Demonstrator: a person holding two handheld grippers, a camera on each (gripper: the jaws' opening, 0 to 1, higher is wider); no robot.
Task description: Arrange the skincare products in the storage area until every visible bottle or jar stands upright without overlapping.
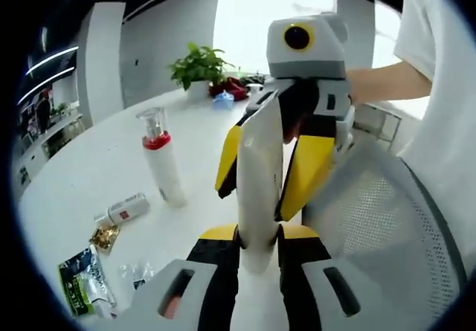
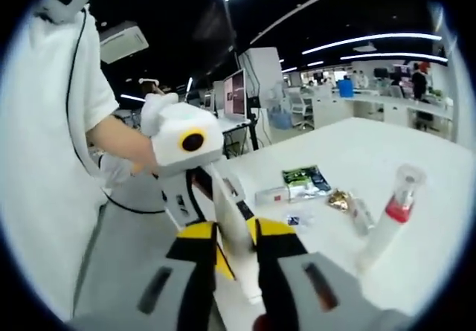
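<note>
Both tongs, left (image 1: pixel 259 236) and right (image 2: pixel 236 243), clamped on one white tube (image 1: pixel 260 175) above near bench (image 1: pixel 89 167) edge. Red-collared pump bottle (image 1: pixel 162 160) upright; small bottle (image 1: pixel 125 210) lying beside sachets (image 1: pixel 85 280).

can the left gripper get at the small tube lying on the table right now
Probably not yet: the left gripper and right gripper both clamp the white tube, so it's occupied, though nothing blocks the small tube.

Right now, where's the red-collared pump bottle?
The pump bottle stands upright on the white table, left of centre in the left gripper view, with a small lying tube beside its base; it appears at right in the right gripper view.
</note>
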